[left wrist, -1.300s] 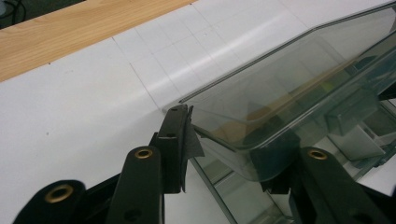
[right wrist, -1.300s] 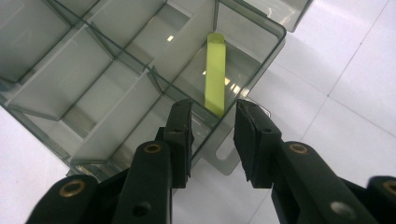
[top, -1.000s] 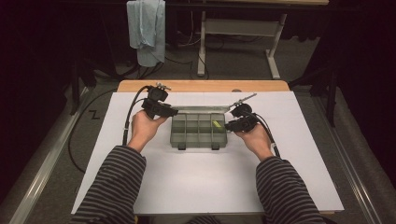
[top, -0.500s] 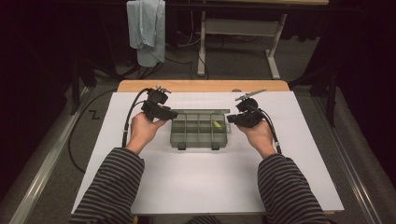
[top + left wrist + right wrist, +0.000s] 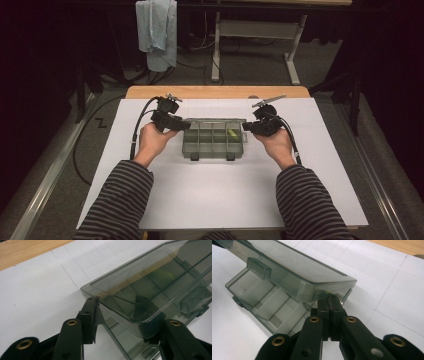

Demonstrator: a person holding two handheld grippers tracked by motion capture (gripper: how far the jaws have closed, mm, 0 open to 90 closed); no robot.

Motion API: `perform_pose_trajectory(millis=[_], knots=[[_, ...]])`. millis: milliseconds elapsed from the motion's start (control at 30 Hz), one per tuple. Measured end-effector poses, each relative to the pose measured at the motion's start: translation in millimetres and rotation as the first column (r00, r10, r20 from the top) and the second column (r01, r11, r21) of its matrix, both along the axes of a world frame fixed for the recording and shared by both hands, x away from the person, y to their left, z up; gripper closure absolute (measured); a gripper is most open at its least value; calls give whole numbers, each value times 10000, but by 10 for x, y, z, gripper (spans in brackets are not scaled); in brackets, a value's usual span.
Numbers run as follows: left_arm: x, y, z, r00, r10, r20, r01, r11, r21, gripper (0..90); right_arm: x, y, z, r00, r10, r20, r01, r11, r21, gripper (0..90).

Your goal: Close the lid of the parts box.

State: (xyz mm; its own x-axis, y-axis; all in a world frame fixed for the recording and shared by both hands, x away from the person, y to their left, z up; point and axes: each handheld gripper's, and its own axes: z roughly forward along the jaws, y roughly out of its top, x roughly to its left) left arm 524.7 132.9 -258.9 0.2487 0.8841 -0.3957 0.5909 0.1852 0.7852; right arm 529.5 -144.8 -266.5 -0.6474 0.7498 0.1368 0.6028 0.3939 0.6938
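A white sheet (image 5: 220, 195) covers the counter (image 5: 215, 92), whose wooden edge shows at the far side. Beyond it, grey carpet floor (image 5: 250, 70), a pale blue cloth (image 5: 157, 30) hanging in the dark, and a white-legged table frame (image 5: 255, 35).

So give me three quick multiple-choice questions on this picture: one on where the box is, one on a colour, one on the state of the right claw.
1. Where is the smoky box?
A. on the floor
B. on the white sheet, between the two hands
C. on the bare wooden strip

2. What colour is the small piece in the box?
A. red
B. blue
C. yellow-green

3. How does the right claw stand?
A. shut
B. wide open
C. clamped on a towel

Answers:
1 B, the high view shows it mid-sheet between the hands.
2 C, it shows yellow-green in a right-hand compartment.
3 A, the right gripper view shows its jaws pressed together under the raised lid.
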Motion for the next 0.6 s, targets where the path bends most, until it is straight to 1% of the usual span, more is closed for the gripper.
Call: perform_pose_trajectory(millis=[133,200,233,300,367,400,433,500,567,600], knots=[[-11,1,-36,10000,-52,-70,52,10000,17,494,-3,-1,-4,10000,26,-13,-26,10000,-1,900],[-20,9,-57,9998,-117,-164,119,9999,102,494,-3,-6,-7,10000,23,-10,-23,10000,-6,900],[-22,8,-69,9998,-80,-156,80,10000,37,494,-3,-8,-7,10000,22,-10,-22,10000,3,900],[-32,17,-88,9997,-131,-202,132,9999,44,494,-6,-7,-8,10000,49,-37,-49,10000,-9,900],[-42,28,-107,9994,-209,-268,210,9998,42,507,-9,-5,-12,9999,111,-38,-111,9999,-36,900],[-43,26,-116,9994,-151,-306,150,9999,-16,516,-11,-3,-14,9999,112,-50,-112,9999,-45,900],[-48,36,-130,9992,-194,-339,197,9998,78,529,-14,-1,-15,9999,126,-55,-126,9999,-46,900],[-52,43,-140,9992,-143,-370,142,9999,-34,565,-20,-1,-18,9999,142,-92,-142,9999,-37,900],[-59,64,-147,9990,-193,-407,192,9998,-36,593,-24,-4,-21,9998,178,-73,-178,9998,-50,900],[-62,73,-150,9989,-166,-435,161,9998,-124,604,-29,-5,-20,9998,177,-91,-178,9998,-63,900]])
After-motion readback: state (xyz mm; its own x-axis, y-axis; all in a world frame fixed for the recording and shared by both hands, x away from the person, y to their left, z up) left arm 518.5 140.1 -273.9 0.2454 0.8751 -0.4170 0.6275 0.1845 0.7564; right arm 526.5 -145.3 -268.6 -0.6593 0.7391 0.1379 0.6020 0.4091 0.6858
